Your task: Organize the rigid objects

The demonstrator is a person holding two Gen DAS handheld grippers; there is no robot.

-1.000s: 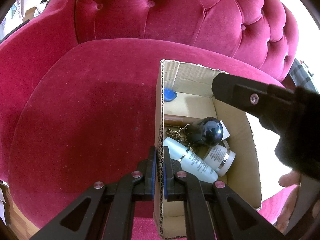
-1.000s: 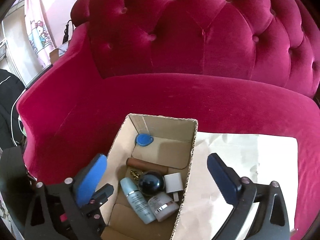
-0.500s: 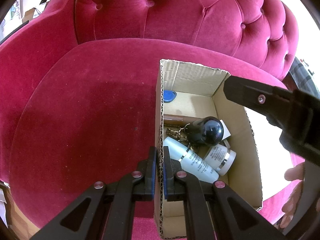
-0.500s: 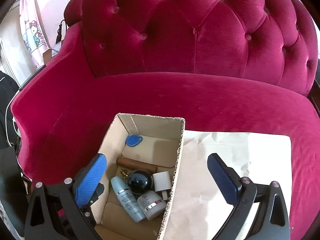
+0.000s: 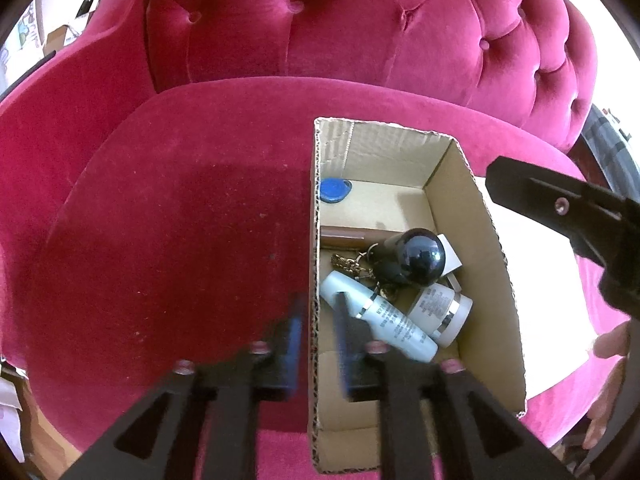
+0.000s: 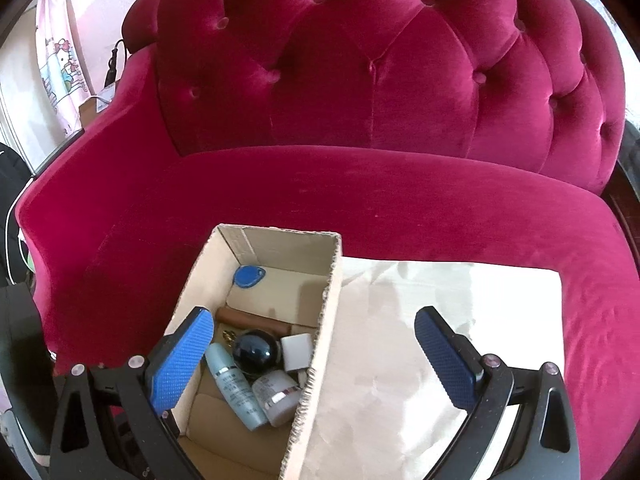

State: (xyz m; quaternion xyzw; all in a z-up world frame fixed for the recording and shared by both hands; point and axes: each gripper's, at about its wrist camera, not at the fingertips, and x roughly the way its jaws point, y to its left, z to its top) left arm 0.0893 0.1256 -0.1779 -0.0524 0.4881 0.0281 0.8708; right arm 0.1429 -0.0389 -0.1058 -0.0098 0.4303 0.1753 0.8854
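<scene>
The cardboard box (image 5: 476,216) sits on the red sofa (image 5: 168,220) with the small things already inside: a pale blue bottle (image 5: 380,318), a white jar (image 5: 442,310), a shiny black ball (image 5: 422,256), a blue tag (image 5: 334,191), a brown stick (image 5: 344,237), a gold chain (image 5: 348,262) and a white plug (image 6: 297,350). The left tool (image 5: 318,320) straddles the box's left wall and its jaws are opening off it, the wall between the pads but no longer pinched. The right tool (image 6: 312,354) hangs wide and empty above the box and the white paper (image 6: 440,320) beside it. The soft cushion could let the released box lean or slide, and a pad dragging on the wall as it leaves might tip it and roll the ball about. The bottle and jar carry small print, too fine to read.
</scene>
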